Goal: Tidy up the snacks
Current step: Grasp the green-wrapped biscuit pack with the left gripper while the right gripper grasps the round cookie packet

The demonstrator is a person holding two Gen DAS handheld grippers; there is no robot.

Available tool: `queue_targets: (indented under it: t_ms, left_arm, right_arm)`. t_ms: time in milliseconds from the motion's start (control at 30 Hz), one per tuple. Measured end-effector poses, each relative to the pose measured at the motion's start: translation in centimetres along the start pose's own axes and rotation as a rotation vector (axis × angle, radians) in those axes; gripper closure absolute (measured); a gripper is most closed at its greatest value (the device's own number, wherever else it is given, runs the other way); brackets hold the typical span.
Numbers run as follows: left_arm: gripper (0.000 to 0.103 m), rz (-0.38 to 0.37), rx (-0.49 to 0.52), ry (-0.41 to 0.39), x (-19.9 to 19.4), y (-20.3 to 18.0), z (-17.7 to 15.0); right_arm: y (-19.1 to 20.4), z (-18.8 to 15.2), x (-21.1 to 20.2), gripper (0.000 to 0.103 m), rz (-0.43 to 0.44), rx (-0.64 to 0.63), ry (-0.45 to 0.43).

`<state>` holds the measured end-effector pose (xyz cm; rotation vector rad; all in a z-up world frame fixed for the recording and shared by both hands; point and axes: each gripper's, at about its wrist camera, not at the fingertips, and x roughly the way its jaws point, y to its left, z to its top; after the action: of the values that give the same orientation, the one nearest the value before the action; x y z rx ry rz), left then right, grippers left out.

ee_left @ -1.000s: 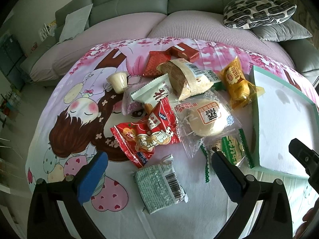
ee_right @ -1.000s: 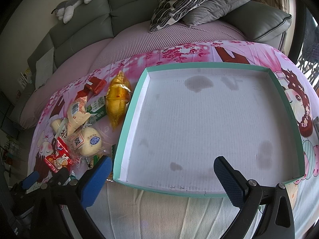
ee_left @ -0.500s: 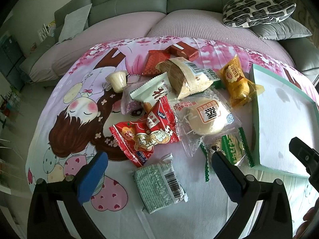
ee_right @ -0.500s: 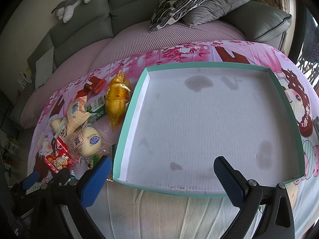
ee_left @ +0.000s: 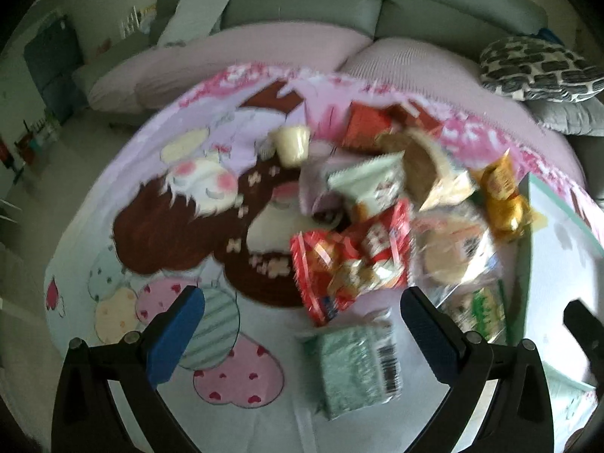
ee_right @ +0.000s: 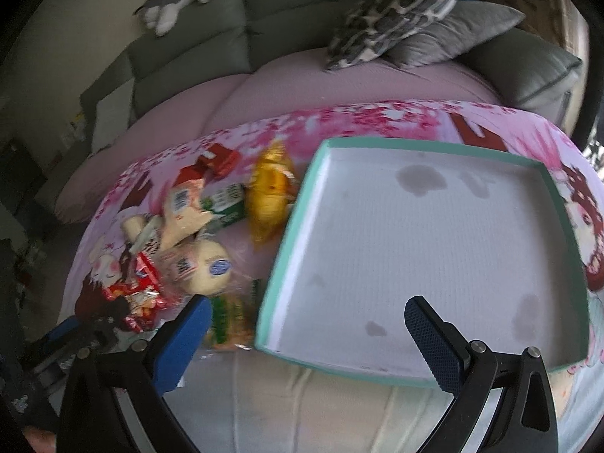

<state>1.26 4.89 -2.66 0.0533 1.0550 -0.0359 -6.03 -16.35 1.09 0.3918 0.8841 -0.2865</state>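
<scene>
A heap of wrapped snacks lies on a pink cartoon-print cloth (ee_left: 181, 226). In it I see a green packet with a barcode (ee_left: 356, 362), a red bag (ee_left: 351, 260), a round bun in clear wrap (ee_right: 209, 270) and a yellow packet (ee_right: 270, 192). My left gripper (ee_left: 302, 334) hangs open just left of the green packet, nothing between its fingers. An empty shallow tray with a teal rim (ee_right: 281, 256) sits right of the heap. My right gripper (ee_right: 307, 339) is open above the tray's near-left corner. Both views are blurred.
A grey-green sofa (ee_left: 302, 3) with a pink seat cover curves behind the cloth. A patterned cushion (ee_right: 396, 3) and a grey one (ee_right: 453, 34) lie at the back right. A plush toy (ee_right: 177, 0) rests on the sofa back. Floor and shelves lie far left.
Both cameras have swung: the left view shifted so the snacks sit further right, and the right view shifted so tray and heap sit further right. Both grippers stay open; nothing on the cloth moved.
</scene>
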Motion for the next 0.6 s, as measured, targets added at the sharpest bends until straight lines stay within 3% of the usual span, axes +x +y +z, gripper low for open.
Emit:
queue_targets:
  t_ms: [133, 267, 600]
  left_arm:
    - [0.000, -0.058, 0.034, 0.081, 1.3, -0.6, -0.7]
    - [0.000, -0.083, 0.103, 0.100, 1.6, -1.8, -1.3]
    - [0.000, -0.096, 0.076, 0.175, 3.8, -1.2, -1.5]
  right_arm:
    - [2.3, 0.0, 0.5, 0.000, 0.050, -0.071, 0.004]
    - [4.0, -0.2, 2.0, 0.000, 0.087, -0.122, 0.041]
    - [5.6, -0.1, 4.2, 0.018, 0.130, -0.171, 0.084]
